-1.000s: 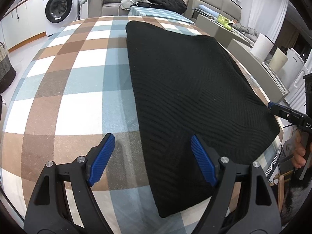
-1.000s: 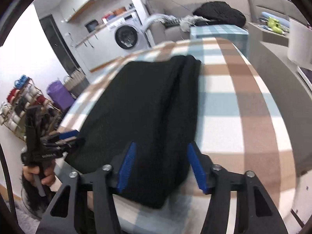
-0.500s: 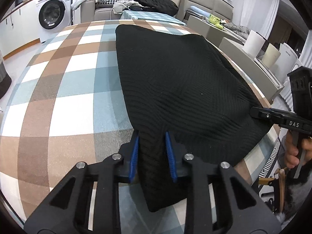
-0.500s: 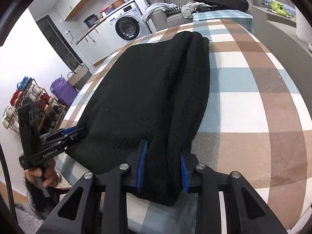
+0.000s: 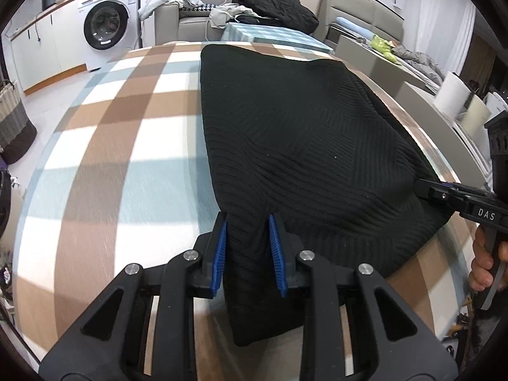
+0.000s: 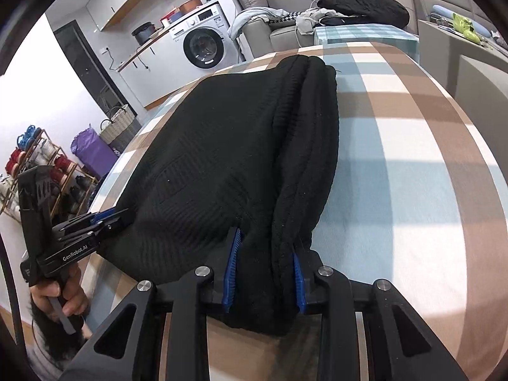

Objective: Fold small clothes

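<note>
A: How many garments on the table (image 5: pixel 104 171)?

B: One, a black knit (image 5: pixel 301 146), lying on the checked cloth. It sits toward the right side in the left wrist view, with its near edge at the table's near rim.

A: And the grippers?

B: Two. The left gripper (image 5: pixel 247 238) has its blue pads drawn in narrow, pinching a bunched fold at the knit's near left corner. The right gripper (image 6: pixel 266 263) is likewise narrow, clamped on the thick rolled edge at the near right corner.

A: Can each see the other?

B: Yes. In the left wrist view the right gripper comes in from the right edge, gripping the knit's side, with a hand (image 5: pixel 484 263) on its handle. The right wrist view shows the left gripper at the left, also biting the knit.

A: Anything behind?

B: One washer (image 5: pixel 106 25), one sofa (image 5: pixel 190 22) with a dark heap (image 5: pixel 276 6) on it, and two baskets (image 6: pixel 122 127) by the wall
</note>
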The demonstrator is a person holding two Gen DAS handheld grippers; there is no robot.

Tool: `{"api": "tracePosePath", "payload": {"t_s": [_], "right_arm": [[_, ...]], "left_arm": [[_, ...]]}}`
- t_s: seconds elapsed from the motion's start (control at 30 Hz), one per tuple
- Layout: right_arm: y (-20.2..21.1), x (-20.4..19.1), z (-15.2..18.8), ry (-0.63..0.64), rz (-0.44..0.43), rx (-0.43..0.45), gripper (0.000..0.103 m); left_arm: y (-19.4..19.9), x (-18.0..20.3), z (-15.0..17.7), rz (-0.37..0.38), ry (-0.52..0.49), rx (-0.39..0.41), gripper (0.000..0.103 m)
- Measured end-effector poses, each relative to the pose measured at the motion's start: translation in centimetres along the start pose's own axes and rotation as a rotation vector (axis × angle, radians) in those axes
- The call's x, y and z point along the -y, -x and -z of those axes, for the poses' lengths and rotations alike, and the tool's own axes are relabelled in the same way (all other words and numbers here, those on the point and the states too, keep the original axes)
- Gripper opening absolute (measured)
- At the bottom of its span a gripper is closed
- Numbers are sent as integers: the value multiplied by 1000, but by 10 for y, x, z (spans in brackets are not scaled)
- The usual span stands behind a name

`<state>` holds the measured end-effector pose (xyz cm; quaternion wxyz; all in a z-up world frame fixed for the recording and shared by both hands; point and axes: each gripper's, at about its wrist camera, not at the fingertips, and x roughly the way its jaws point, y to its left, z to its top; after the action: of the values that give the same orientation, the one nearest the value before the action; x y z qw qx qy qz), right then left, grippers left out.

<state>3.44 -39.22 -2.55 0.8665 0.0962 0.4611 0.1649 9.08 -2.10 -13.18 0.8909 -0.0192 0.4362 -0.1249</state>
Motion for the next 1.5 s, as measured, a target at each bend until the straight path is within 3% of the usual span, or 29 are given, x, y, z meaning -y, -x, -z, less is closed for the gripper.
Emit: {"api": "tracePosePath", "payload": {"t_s": [0.47,0.73,0.8,0.87,0.9,0.93,0.97,1.07,1.2,1.5], "right_arm": [[-8,-3,-11,-1,20,15,31],[0,-7,-12,21,60,52,43],[9,-10,-11,46,74,78,48],[19,-12,-9,64,70,111,74],[26,-14,-7,70,66,134,81],[33,-17,-4,80,58,157,95],[39,-19,-3,90,51,175,102],[57,-27,7,126,43,245,103],[75,-36,21,175,47,332,103],[95,-41,36,211,-9,422,103]], "left_arm": [[-14,-6,-15,-34,-2,25,23],[1,-5,-8,-44,9,76,28],[10,-3,-5,-49,5,100,41],[22,-1,0,-50,0,131,58],[28,1,3,-52,-4,149,69],[35,3,6,-55,-9,166,74],[41,5,9,-57,-10,180,80],[60,10,19,-48,-17,220,85],[81,17,31,-59,-37,278,102],[99,27,43,-96,-57,339,102]]}}
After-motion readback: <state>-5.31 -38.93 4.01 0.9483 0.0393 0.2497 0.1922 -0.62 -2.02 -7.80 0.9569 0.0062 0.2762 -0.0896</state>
